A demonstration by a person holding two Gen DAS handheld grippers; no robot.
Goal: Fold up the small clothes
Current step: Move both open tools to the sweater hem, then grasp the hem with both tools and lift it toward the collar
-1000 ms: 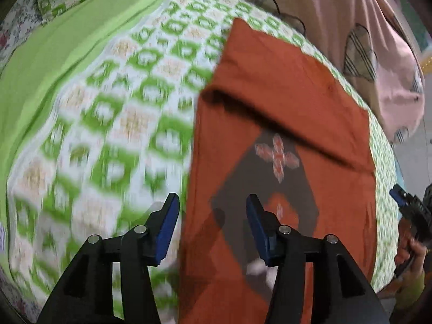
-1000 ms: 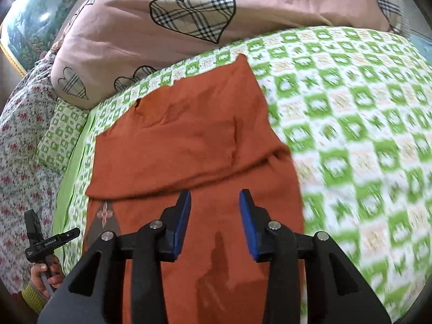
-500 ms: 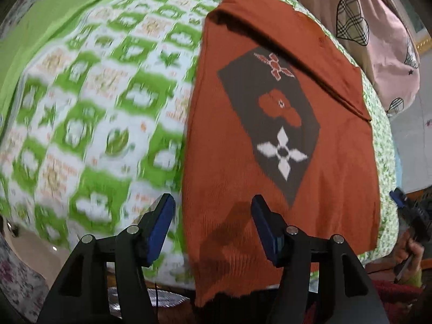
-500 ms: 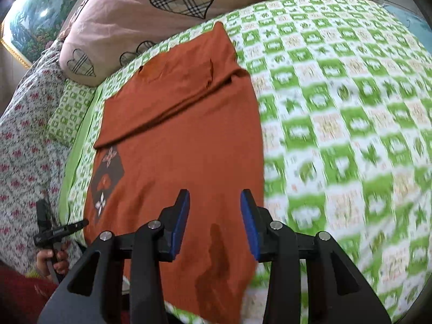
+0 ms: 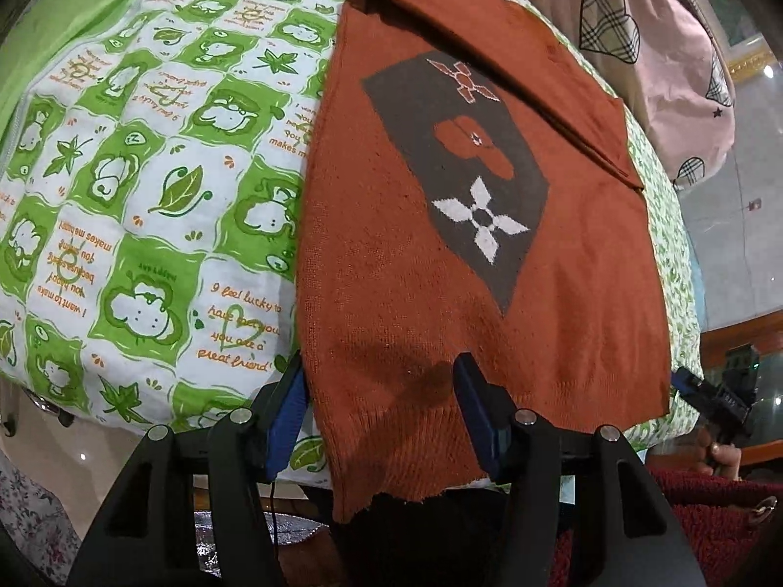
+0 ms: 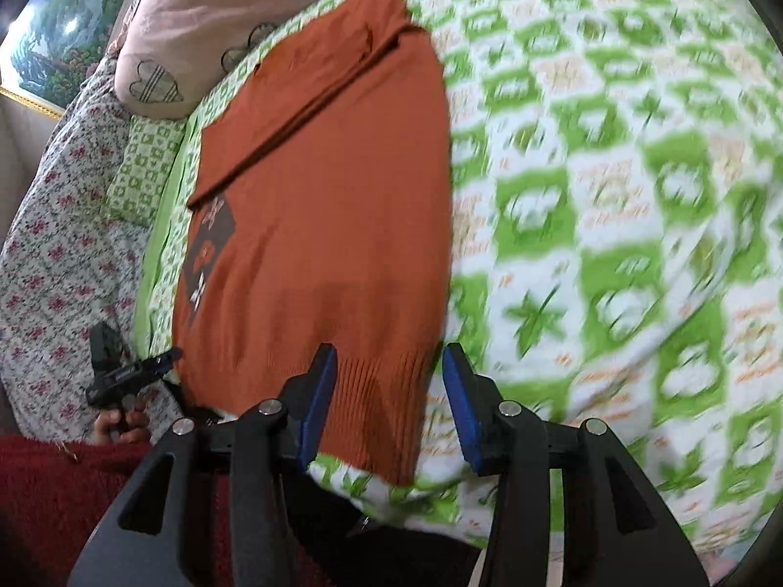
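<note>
1. The rust-orange knitted sweater (image 5: 391, 293) lies flat on the bed, on a green-and-white patterned cover (image 5: 147, 186). Its top part is folded down over the body, and its ribbed hem hangs a little past the near edge of the mattress.
2. A dark diamond panel (image 5: 460, 166) with a white flower, an orange flower and a pinkish cross sits on the sweater's front, nearer the left-hand side.
3. The left gripper (image 5: 379, 416) hovers over the hem's left corner. Its blue-padded jaws are closing, with the sweater's edge between them, though the pads do not press the cloth (one sits over the bed cover, the other over the knit).
4. The right gripper (image 6: 389, 398) is at the hem's other corner. Its jaws stand apart, the ribbed edge between them and untouched, and the picture here is blurred.
5. Each gripper shows small in the other's view, held in a hand (image 6: 117, 423) above a dark red sleeve (image 6: 49, 489).
6. A pink pillow with checked hearts (image 5: 660, 39) lies beyond the sweater's folded end, and a floral cloth (image 6: 54, 225) lies along the bed's left side.
</note>
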